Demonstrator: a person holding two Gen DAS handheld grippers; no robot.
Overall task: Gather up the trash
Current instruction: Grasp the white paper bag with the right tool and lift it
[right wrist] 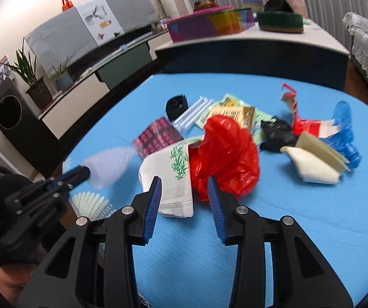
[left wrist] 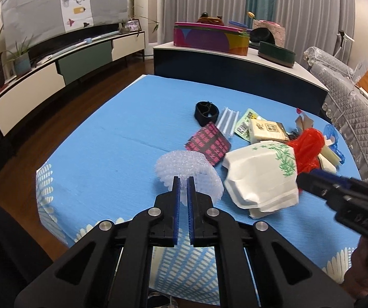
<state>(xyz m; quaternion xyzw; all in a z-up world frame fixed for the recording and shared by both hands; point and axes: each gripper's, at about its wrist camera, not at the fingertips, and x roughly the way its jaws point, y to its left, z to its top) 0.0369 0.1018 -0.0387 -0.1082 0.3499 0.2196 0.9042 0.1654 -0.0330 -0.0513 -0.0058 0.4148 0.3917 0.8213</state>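
The table cover (right wrist: 299,218) is blue cloth with fine lines, the bubble wrap (left wrist: 184,169) is clear bumpy plastic, the red bag (right wrist: 225,154) is thin shiny crinkly plastic, the white bag (left wrist: 261,179) looks like soft matt paper, and the gripper fingers (right wrist: 153,202) have ridged blue pads.
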